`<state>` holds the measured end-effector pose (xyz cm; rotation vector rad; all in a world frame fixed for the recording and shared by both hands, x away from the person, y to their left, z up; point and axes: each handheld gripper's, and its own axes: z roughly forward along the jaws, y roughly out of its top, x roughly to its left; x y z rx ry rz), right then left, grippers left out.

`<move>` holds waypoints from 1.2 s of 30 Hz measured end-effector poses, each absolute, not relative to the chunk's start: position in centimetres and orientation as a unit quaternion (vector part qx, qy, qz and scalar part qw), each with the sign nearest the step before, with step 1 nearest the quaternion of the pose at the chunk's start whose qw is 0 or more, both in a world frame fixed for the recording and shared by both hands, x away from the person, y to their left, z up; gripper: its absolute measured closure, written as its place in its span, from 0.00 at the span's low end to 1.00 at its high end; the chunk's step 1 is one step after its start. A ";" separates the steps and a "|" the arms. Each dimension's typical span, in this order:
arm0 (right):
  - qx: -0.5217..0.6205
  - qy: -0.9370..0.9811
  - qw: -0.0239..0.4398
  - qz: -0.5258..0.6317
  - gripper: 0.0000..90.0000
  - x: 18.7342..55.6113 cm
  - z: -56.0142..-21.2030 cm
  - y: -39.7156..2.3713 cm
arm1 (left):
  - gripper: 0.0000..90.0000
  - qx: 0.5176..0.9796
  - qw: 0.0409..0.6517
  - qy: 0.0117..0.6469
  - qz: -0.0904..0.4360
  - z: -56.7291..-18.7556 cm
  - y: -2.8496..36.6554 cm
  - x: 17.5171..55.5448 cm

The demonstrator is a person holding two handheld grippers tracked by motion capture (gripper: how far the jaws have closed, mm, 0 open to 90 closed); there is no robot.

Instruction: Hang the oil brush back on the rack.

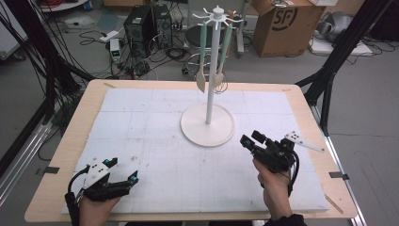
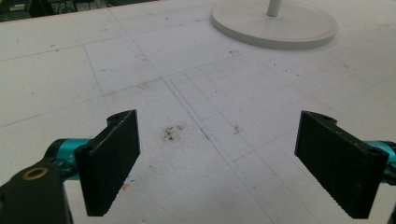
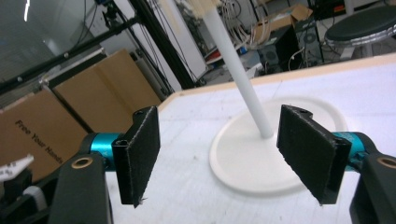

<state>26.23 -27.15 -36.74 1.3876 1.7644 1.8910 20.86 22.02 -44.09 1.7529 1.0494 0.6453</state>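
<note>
Left claw (image 1: 123, 170) rests low, jaws wide; right claw (image 1: 251, 137) apparently raised, jaws wide

A lab: floor cables (image 1: 141, 61), computer towers (image 1: 141, 23), cardboard boxes (image 1: 282, 23).

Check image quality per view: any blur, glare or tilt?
High view: even light, sharp, soft shadows under the white stand. Left gripper view: jaws crisp, the stand's base slightly soft, no glare on the white board. Right gripper view: tilted, so the pole leans; background boxes blurred.
</note>
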 end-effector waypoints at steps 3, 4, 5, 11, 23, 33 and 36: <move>0.470 0.607 0.096 0.634 0.33 25.7 -37.7 -27.0 | 0.16 0.719 0.478 0.429 0.264 -44.1 22.0 20.9; 0.469 0.611 0.097 0.631 0.33 25.5 -38.0 -26.9 | 0.16 0.719 0.478 0.429 0.264 -44.1 22.0 20.9; 0.469 0.615 0.095 0.627 0.33 25.2 -38.3 -26.8 | 0.16 0.719 0.479 0.429 0.264 -44.1 21.9 20.9; 0.467 0.630 0.091 0.614 0.31 24.2 -39.6 -26.7 | 0.16 0.713 0.496 0.435 0.239 -44.1 22.0 21.0; 0.469 0.649 0.097 0.591 0.30 22.8 -41.4 -26.8 | 0.16 0.716 0.495 0.431 0.240 -44.1 21.7 21.0; 0.467 0.657 0.092 0.584 0.29 22.1 -42.2 -27.1 | 0.16 0.720 0.495 0.425 0.238 -44.2 21.3 21.0; 0.466 0.662 0.086 0.580 0.28 22.0 -42.5 -27.1 | 0.16 0.722 0.493 0.424 0.239 -44.1 21.2 21.0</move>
